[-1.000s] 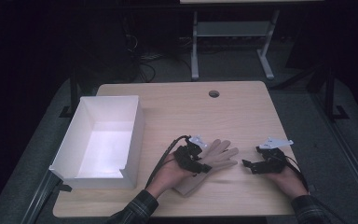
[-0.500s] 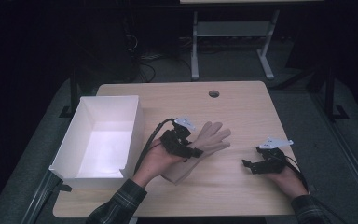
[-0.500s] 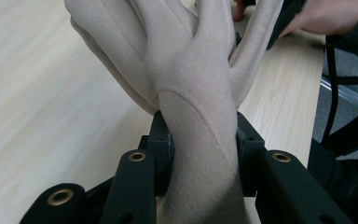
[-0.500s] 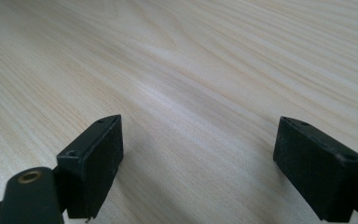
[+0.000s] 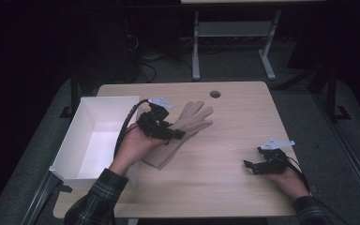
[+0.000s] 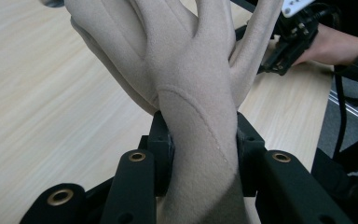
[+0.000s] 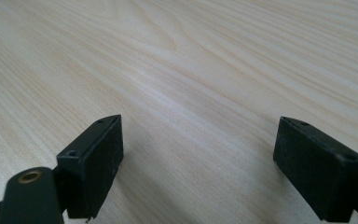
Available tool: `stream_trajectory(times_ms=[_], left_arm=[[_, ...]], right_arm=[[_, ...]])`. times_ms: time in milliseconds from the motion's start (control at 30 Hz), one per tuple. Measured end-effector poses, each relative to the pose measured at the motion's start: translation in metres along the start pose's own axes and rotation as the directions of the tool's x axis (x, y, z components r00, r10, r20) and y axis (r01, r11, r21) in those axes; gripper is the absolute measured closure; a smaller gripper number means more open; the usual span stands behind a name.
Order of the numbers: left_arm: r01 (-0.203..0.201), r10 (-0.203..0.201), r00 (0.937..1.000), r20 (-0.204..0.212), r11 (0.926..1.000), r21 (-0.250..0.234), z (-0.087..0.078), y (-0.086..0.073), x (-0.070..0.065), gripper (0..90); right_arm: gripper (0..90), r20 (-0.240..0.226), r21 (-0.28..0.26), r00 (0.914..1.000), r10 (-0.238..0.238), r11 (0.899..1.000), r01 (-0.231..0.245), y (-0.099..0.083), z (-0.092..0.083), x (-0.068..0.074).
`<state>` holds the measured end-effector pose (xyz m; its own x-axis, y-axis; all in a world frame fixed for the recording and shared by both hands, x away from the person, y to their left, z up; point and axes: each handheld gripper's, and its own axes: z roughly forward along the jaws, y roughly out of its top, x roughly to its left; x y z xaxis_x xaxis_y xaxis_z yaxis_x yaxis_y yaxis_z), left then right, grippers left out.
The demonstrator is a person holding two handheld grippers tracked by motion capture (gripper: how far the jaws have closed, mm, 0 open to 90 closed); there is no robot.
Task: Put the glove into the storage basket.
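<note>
Glove (image 5: 190, 123): clamped at the wrist by left gripper (image 5: 161, 127) fingers, lifted off the desk (image 5: 243, 122), near white bin (image 5: 86, 145), likely its destination.
Right gripper (image 5: 258, 165): fingers wide, empty, resting low on the desk.

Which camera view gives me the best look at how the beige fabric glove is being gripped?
The left gripper view: both black pads of the left gripper press the beige fabric glove near its cuff. The high view shows the glove whole but small.
</note>
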<state>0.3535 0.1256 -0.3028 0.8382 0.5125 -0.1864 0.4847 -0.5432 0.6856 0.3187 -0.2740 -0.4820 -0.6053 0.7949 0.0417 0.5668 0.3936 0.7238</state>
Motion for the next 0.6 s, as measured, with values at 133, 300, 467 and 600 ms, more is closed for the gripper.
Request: stream_trajectory(times_ms=[133, 300, 467, 600], left_arm=[[0.022, -0.022, 0.9995, -0.020, 0.9997, -0.012, -0.015, -0.003, 0.007, 66.7], [0.043, -0.044, 0.9979, -0.048, 0.9987, -0.027, -0.031, -0.010, 0.017, 66.7], [0.069, -0.072, 0.9947, -0.074, 0.9967, -0.043, -0.046, -0.019, 0.027, 66.7], [0.087, -0.092, 0.9915, -0.092, 0.9946, -0.056, -0.057, -0.025, 0.033, 66.7]], right_arm=[[15.5, 0.000, 0.000, 1.0000, 0.000, 1.000, 0.000, 0.000, 0.000, 0.000], [15.4, 0.000, 0.000, 1.0000, 0.000, 1.000, 0.000, 0.000, 0.000, 0.000], [15.4, 0.000, 0.000, 1.0000, 0.000, 1.000, 0.000, 0.000, 0.000, 0.000], [15.5, 0.000, 0.000, 1.0000, 0.000, 1.000, 0.000, 0.000, 0.000, 0.000]])
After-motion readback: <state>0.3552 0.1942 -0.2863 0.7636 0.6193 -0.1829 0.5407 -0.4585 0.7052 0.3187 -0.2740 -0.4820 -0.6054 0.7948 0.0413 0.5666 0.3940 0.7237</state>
